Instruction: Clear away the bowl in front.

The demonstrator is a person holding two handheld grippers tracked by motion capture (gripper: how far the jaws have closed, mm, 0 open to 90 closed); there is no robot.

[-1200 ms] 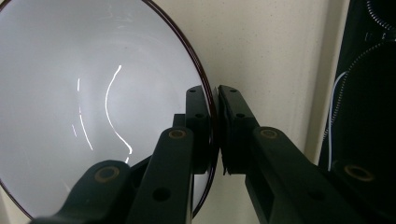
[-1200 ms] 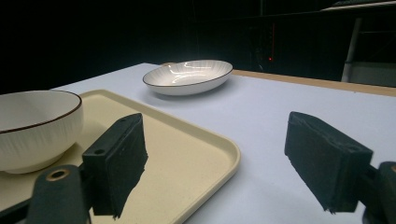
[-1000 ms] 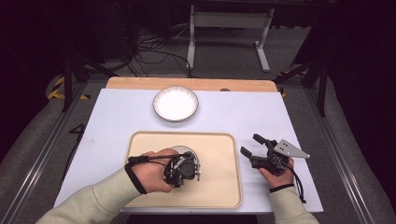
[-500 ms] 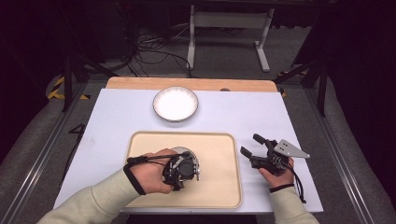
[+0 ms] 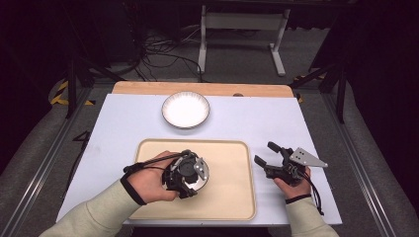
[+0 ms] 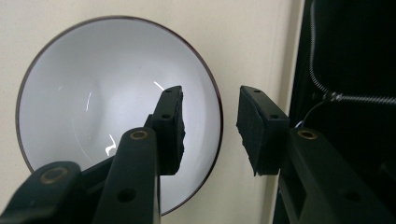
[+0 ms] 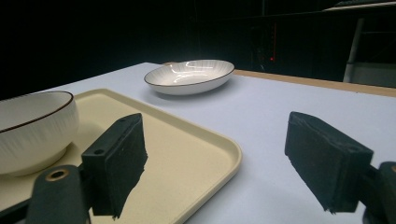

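A white ribbed bowl [image 6: 93,107] with a dark rim stands on the left half of the cream tray [image 5: 227,192]; the right gripper view has the bowl [image 7: 32,126] at its left edge. My left gripper [image 5: 185,173] hovers over it, pointing down. Its jaws have just been opening. In the left gripper view [image 6: 210,109] the bowl's rim runs between the two pads, one over the inside and one outside, and neither pad presses on it. My right gripper [image 5: 264,152] rests on the white table right of the tray, open, with nothing between its jaws [image 7: 233,154].
A shallow white plate [image 5: 186,109] sits at the back middle of the white table top, also seen in the right gripper view [image 7: 189,74]. The tray's right half [image 7: 187,154] is bare. A wooden strip [image 5: 197,89] edges the table's far side.
My left gripper has risen a little over the bowl and its jaws have parted. The bowl stays on the tray. My right gripper has not moved.
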